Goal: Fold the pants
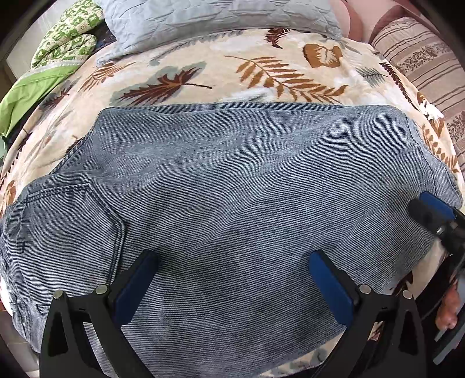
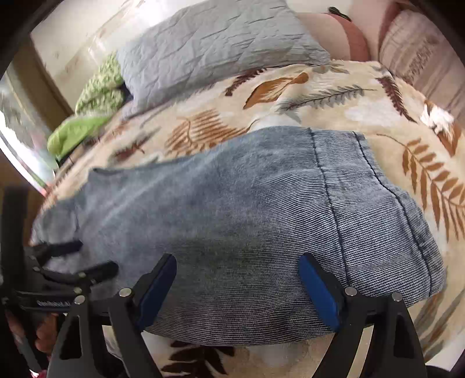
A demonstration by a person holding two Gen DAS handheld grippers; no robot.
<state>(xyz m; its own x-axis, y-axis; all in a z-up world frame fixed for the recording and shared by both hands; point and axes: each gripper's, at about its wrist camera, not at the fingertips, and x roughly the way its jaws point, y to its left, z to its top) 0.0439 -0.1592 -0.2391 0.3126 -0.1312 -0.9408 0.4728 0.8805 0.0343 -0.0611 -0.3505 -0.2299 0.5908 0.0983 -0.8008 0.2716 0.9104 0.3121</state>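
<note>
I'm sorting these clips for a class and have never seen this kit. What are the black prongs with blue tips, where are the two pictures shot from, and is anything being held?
No robot: a person holds one two-finger tool per hand, each carrying a wide-angle camera looking along its fingers. One picture looks out from the left tool, the other from the right tool. Folded blue pants lie on a leaf-patterned blanket, with a grey pillow behind. Both tools stand open over the denim; neither holds anything.
</note>
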